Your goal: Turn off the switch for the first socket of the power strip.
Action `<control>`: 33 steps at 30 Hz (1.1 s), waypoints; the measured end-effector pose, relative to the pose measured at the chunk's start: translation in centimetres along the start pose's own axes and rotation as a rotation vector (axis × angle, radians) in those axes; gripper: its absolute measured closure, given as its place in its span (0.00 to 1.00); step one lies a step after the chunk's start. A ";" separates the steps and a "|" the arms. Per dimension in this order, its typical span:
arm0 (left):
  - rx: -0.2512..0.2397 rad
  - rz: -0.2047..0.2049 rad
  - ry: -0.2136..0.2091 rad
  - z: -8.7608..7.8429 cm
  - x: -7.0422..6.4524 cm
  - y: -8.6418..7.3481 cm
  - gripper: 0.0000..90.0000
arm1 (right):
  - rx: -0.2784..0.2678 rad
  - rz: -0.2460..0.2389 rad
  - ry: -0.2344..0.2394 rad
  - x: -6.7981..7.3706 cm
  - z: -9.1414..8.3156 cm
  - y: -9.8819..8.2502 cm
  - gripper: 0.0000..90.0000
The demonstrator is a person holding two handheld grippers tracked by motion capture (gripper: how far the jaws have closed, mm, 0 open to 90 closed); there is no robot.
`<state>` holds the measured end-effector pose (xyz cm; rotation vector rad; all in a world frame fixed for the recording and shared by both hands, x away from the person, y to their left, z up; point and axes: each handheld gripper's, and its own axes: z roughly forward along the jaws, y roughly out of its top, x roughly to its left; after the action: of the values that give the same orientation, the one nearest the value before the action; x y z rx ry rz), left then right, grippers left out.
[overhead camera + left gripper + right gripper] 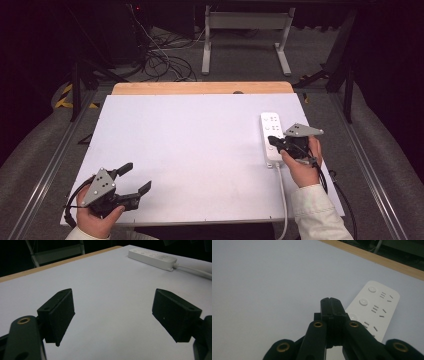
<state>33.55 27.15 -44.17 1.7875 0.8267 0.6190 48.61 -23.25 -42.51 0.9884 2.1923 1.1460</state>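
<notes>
The white power strip (271, 138) lies near the right edge of the table (190, 150). The right gripper (274, 144), jaws pressed together, seems to hover just over it. The left gripper (136, 178) is spread wide near the front left corner.

One white power strip (271, 139) lies on the surface (190, 150), at about three o'clock. It carries three round buttons in a row, each paired with a set of socket slots, and one white cord leaves its near end. Two hand-held grippers: the left hand-held gripper (136, 179) at seven o'clock, the right hand-held gripper (274, 142) over the strip.
</notes>
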 end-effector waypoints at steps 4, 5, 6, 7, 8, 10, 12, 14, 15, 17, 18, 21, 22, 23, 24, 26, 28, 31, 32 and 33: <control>0.002 -0.003 0.000 0.0 0.0 0.0 0.20 | -0.010 -0.005 0.001 0.2 -0.3 0.3 1.00; 0.001 -0.003 0.000 0.0 0.0 0.0 0.20 | -0.016 -0.008 0.002 0.4 -0.4 0.4 1.00; 0.001 -0.001 0.001 0.0 0.0 0.0 0.20 | -0.016 -0.008 0.002 0.4 -0.4 0.4 1.00; 0.001 -0.001 0.001 0.0 0.0 0.0 0.20 | -0.021 -0.009 0.004 0.5 -0.5 0.5 1.00; 0.001 0.000 0.001 0.0 0.0 0.0 0.20 | -0.021 -0.009 0.004 0.5 -0.5 0.5 1.00; -0.001 -0.001 0.000 0.0 0.0 0.0 0.20 | -0.030 -0.010 0.007 0.5 -0.6 0.6 1.00; 0.002 0.002 -0.002 0.0 0.0 0.1 0.20 | -0.044 -0.006 0.011 0.5 -0.7 0.7 1.00; 0.000 0.002 -0.003 0.1 0.0 0.1 0.20 | -0.051 0.001 0.029 0.4 -0.9 0.7 0.87; 0.002 0.003 -0.002 0.0 0.1 0.1 0.20 | -0.058 0.006 0.033 0.4 -0.9 0.8 0.82; 0.002 -0.002 -0.005 0.1 0.0 0.0 0.20 | -0.079 0.005 0.033 0.5 -1.2 0.8 0.76; 0.002 -0.003 -0.005 0.1 0.0 0.0 0.20 | -0.089 0.005 0.033 0.5 -1.3 0.9 0.71; 0.002 0.000 -0.006 0.1 0.0 0.1 0.20 | -0.116 -0.004 0.036 0.8 -1.9 1.2 0.62; 0.000 0.004 -0.005 0.1 0.0 0.1 0.20 | -0.128 0.000 0.045 1.1 -2.3 1.4 0.58; 0.001 0.006 -0.005 0.1 0.1 0.1 0.20 | -0.128 0.000 0.045 1.1 -2.3 1.4 0.54; 0.000 0.005 -0.005 0.1 0.1 0.1 0.20 | -0.136 -0.001 0.050 1.2 -2.5 1.5 0.51; 0.001 0.004 -0.009 0.1 0.1 0.1 0.20 | -0.151 -0.004 0.067 1.3 -2.8 1.5 0.43; 0.002 0.003 -0.010 0.2 0.1 0.1 0.20 | -0.168 -0.003 0.085 1.4 -3.2 1.6 0.38; 0.002 0.005 -0.011 0.2 0.1 0.1 0.20 | -0.191 0.000 0.115 1.6 -3.9 1.5 0.33; 0.003 0.005 -0.012 0.2 0.1 0.1 0.20 | -0.193 -0.001 0.128 1.6 -4.1 1.5 0.33; 0.004 0.005 -0.010 0.2 0.1 0.1 0.20 | -0.194 0.001 0.143 1.8 -4.5 1.3 0.31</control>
<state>33.74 27.08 -44.15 1.7951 0.8174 0.6112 44.92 -23.53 -39.11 0.8491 2.1383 1.4387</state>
